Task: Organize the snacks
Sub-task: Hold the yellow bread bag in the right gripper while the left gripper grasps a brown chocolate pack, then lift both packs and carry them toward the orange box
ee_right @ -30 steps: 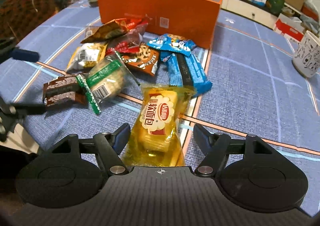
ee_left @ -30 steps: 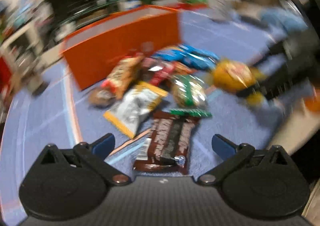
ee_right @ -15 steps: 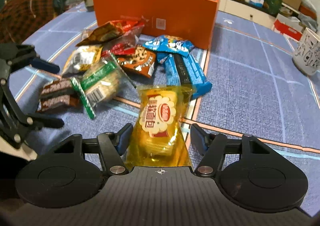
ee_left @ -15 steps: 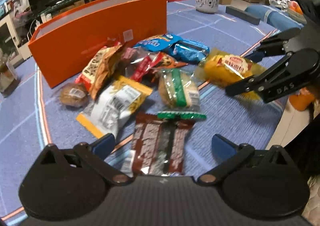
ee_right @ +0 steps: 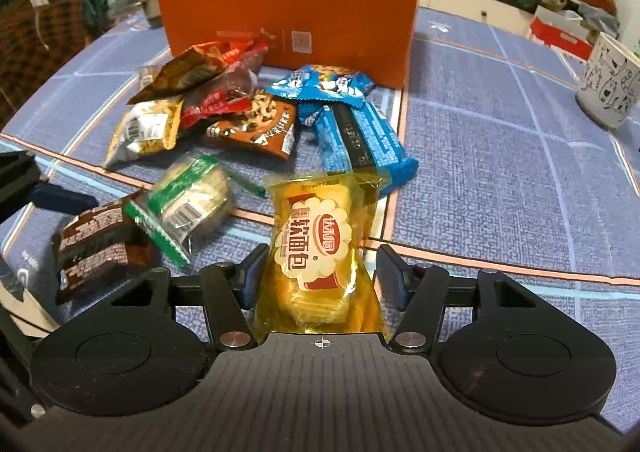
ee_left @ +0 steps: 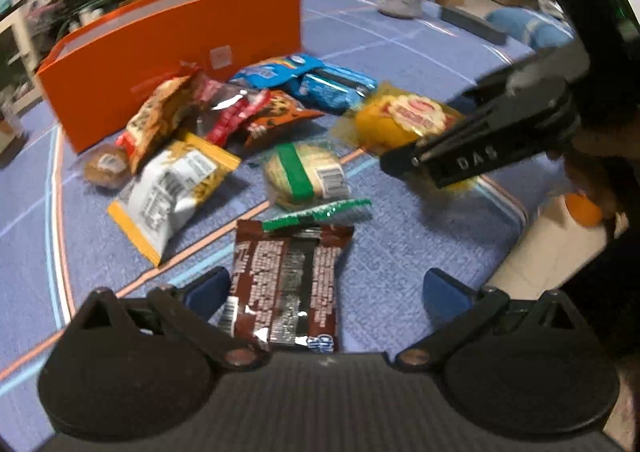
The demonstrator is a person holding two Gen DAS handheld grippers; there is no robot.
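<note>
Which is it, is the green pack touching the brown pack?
Touching. Left wrist view: the green pack overlaps the brown pack at its top edge.

Blue grid-patterned tablecloth [ee_right: 500, 179] under an orange box [ee_right: 288, 7], scattered snack packets [ee_right: 248, 123], and a mug [ee_right: 608, 85].

Both wrist cameras look steeply down from close by, sharing the pile before the tall orange cardboard box [ee_left: 168, 47].

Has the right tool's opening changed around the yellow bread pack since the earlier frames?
Yes. The right tool is closing inward on the yellow bread pack, which lies where it did against the orange line.
</note>
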